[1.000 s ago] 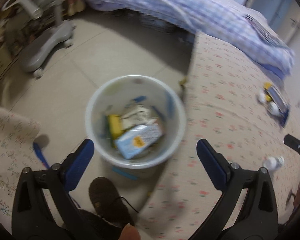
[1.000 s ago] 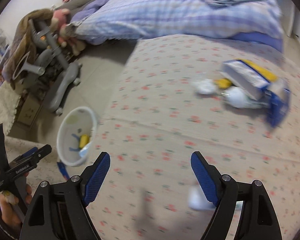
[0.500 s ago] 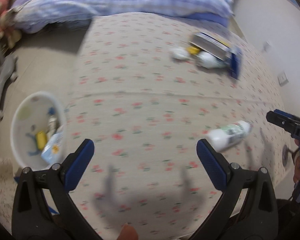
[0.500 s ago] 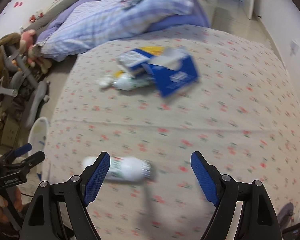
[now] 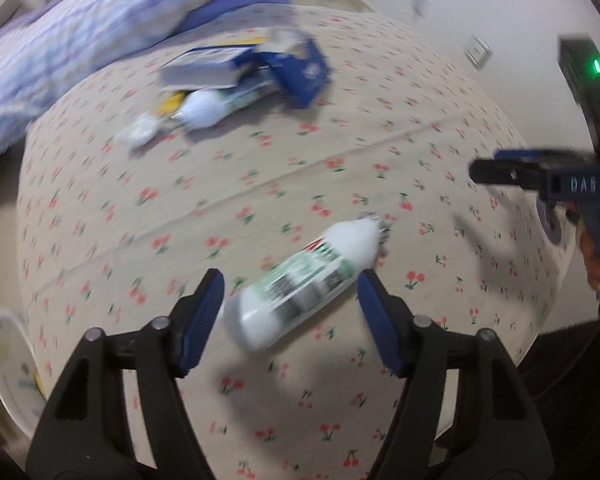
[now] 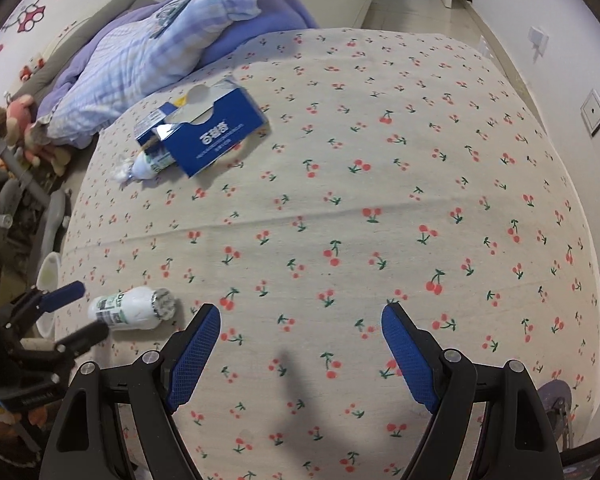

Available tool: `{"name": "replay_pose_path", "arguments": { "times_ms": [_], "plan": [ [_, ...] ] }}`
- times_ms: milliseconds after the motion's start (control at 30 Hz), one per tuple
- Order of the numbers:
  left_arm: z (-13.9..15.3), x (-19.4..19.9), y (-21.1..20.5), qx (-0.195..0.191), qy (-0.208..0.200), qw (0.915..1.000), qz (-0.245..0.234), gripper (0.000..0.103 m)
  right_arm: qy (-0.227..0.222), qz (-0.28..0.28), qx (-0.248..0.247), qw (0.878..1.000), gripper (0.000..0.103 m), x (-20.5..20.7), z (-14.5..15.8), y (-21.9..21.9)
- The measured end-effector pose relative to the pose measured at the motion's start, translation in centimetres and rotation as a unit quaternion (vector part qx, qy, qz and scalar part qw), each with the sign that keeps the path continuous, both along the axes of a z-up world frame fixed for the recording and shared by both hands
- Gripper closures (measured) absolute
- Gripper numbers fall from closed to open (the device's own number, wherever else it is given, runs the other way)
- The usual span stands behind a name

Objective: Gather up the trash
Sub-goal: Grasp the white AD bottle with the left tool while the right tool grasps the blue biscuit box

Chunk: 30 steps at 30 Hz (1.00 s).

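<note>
Left hand-held gripper [image 5: 288, 312] is lining up on a bottle [image 5: 304, 284] on the bed [image 6: 380, 200], jaws wide.

The bottle is lying on its side on the cherry-print sheet, sitting between the open blue pads but not touching them as far as I can tell, so nothing is gripped yet. It's a white plastic thing with a green and black label and a crinkled foil top [image 6: 163, 303], looks empty and light to me. The right hand-held gripper [image 6: 300, 344] is hanging wide open over bare sheet, holding nothing. The bin [image 5: 4, 356] at the bed's edge has some bits in it already, so I'd say we're partway. Still left: this bottle, plus the pile further up the bed, a blue carton [image 6: 212, 136] lying over a second bottle [image 6: 148, 164] and some crumpled white stuff [image 6: 121, 171].
</note>
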<state>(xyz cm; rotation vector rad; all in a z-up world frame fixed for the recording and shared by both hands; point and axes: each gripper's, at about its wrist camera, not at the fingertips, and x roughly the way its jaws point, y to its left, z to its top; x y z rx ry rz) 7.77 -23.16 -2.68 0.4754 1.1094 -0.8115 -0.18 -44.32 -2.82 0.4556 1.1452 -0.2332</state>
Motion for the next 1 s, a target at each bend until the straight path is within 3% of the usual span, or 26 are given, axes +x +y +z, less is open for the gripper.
{"name": "replay_pose_path", "arguments": {
  "times_ms": [133,233,367,700,1000],
  "plan": [
    [-1.6,0.0,-1.5,0.032,0.009,0.9992,-0.022,0.034,-0.004,-0.002,0.005,1.000,0.019,0.6,-0.1,-0.3],
    [-2.7,0.1,-1.9,0.054,0.018,0.9982,-0.017,0.046,-0.007,-0.010,0.013,1.000,0.019,1.3,-0.2,-0.7],
    [-2.0,1.0,-2.0,0.037,0.021,0.9990,0.013,0.062,-0.014,-0.029,0.030,0.999,0.019,2.7,-0.4,-1.4],
    [-0.1,5.5,2.3,-0.006,0.018,0.9890,0.147,0.064,-0.067,-0.116,0.133,0.982,0.019,7.9,-1.0,-3.4],
    [1.0,8.1,7.9,-0.020,0.003,0.9771,0.212,0.064,-0.102,-0.119,0.173,0.972,0.019,12.9,-2.0,-2.3]
  ]
}}
